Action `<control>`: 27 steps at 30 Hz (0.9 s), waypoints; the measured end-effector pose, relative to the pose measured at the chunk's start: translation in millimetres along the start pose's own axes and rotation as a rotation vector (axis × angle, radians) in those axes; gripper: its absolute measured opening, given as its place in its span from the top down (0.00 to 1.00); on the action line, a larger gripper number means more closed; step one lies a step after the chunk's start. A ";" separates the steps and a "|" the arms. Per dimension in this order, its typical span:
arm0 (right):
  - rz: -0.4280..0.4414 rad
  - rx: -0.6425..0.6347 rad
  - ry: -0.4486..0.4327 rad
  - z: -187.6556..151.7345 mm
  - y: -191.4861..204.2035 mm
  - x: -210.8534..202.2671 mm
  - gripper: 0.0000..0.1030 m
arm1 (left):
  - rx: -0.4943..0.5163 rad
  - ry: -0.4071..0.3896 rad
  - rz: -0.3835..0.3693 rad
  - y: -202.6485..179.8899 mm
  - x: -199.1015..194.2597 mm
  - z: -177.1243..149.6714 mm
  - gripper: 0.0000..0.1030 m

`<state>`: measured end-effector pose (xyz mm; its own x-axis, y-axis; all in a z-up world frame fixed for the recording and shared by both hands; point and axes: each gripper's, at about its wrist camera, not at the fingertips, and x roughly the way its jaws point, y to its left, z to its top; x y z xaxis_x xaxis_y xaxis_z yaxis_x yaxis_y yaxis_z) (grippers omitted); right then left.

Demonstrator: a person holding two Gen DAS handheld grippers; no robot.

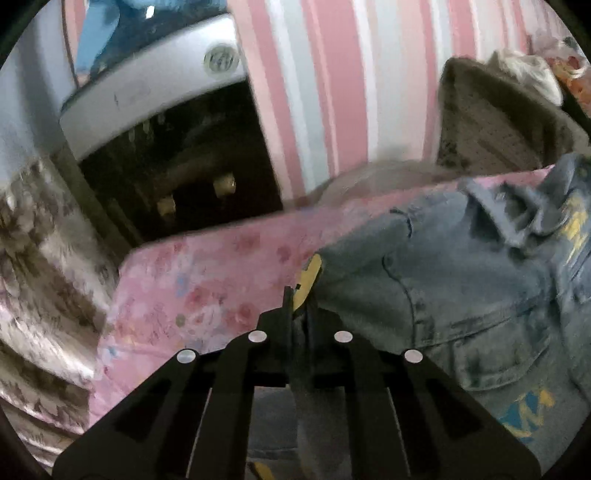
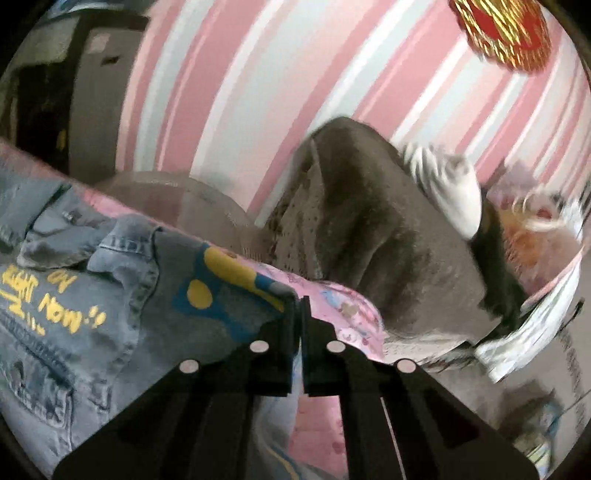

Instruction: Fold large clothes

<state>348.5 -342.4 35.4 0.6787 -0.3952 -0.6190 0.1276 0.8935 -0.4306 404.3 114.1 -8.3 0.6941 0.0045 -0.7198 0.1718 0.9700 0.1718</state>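
Both tongs clamped on cloth. Left gripper (image 1: 300, 302): black fingers drawn together, a fold of the denim jacket (image 1: 461, 280) pinched between them, a yellow-printed edge of the fabric standing up just beyond the tips. Right gripper (image 2: 298, 308): fingers together too, only a thin slit between them, biting the jacket's edge where a blue and yellow print runs up to the tips. Jacket itself lies spread on a pink floral bedsheet (image 1: 207, 284); in the left wrist view it fills the right half of the scene, collar and a buttoned chest pocket showing, more blue and yellow print near the lower right. In the right wrist view the jacket covers the left half, collar rumpled, yellow lettering across the cloth, a pocket near the bottom left. Sheet shows bare to the left of the left gripper and to the right of the right gripper. Far side: pink, white and pale grey striped wall (image 2: 229, 110). A grey-brown cushion (image 2: 373, 229) leans against it, right of the jacket, with something white on its far right edge, too blurred to name. Red and gold ornament (image 2: 502, 33) high on the wall at right. Left wrist view, far left: a pale grey appliance (image 1: 147, 85) above a dark recess. Both views smeared by motion.
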 end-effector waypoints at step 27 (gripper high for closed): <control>0.537 -0.146 0.120 27.3 97.9 89.3 0.35 | 0.271 0.138 -0.211 -106.1 77.0 60.4 0.46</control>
<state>441.3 -284.4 -44.1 0.5326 0.0774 -0.8428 -0.3201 0.9402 -0.1159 481.7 -3.2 -41.4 0.5262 -0.1380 -0.8391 0.4927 0.8537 0.1686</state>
